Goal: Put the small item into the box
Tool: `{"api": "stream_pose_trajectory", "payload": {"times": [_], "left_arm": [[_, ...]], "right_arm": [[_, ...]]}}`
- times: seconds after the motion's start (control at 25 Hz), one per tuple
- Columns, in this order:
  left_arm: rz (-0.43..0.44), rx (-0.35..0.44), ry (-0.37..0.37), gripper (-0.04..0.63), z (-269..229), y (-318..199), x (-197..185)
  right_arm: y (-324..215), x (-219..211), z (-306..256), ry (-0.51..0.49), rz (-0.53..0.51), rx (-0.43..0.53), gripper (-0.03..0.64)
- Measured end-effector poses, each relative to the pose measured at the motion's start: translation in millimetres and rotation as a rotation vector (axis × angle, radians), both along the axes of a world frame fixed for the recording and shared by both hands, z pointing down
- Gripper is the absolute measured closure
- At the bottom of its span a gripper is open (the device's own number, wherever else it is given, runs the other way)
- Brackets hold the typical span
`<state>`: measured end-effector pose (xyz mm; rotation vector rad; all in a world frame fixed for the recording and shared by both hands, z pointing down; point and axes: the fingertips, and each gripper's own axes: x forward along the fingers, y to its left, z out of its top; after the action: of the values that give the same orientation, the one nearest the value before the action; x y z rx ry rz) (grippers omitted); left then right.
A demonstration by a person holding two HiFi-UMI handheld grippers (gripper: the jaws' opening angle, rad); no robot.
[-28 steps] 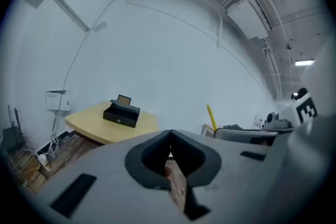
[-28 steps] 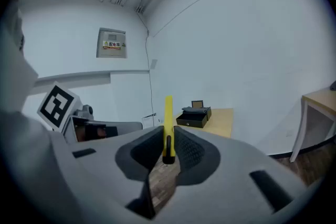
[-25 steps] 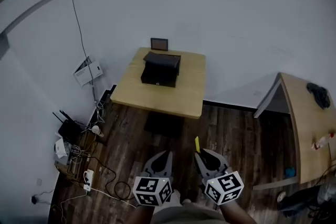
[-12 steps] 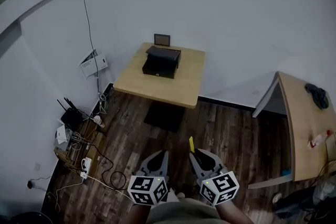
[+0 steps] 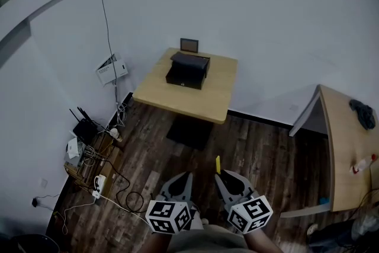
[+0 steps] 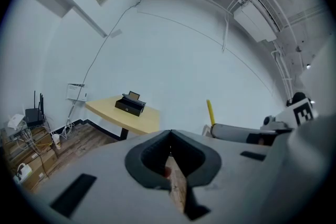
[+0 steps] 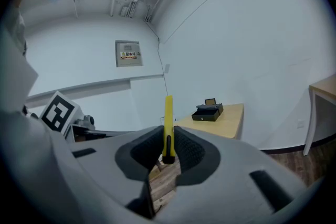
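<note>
Dark plank floor (image 5: pixel 254 151), with the black box (image 5: pixel 187 71) on a light table (image 5: pixel 219 98) by the wall: well short of the box, our right gripper (image 5: pixel 224 176) clamps the slim yellow item (image 5: pixel 218 164), our left gripper (image 5: pixel 186 176) is closed on nothing; we should release only directly over the box.

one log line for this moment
right tool: shut on yellow item | left tool: shut, empty | box: on table, far ahead | yellow item not yet in box

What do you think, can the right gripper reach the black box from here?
Probably not yet. The right gripper, holding the yellow stick, hangs well short of the black box on the table; only wooden floor lies between.
</note>
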<state>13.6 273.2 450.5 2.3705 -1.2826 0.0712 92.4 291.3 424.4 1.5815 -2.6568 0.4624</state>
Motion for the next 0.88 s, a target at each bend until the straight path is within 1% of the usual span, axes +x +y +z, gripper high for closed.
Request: {"api": "stream_pose_trajectory", "payload": {"times": [0.4, 0.64, 0.88], "left_arm": [[-0.013, -0.017, 0.012, 0.592, 8, -40, 6], [-0.010, -0.022, 0.021, 0.592, 8, -79, 7], [0.001, -0.021, 0.021, 0.592, 8, -129, 1]], "right_arm": [[-45, 10, 6, -0.005, 0.003, -0.017, 0.565], [-83, 10, 0, -0.008, 0.000, -0.012, 0.565], [-134, -1, -5, -0.004, -0.008, -0.009, 0.565]]}}
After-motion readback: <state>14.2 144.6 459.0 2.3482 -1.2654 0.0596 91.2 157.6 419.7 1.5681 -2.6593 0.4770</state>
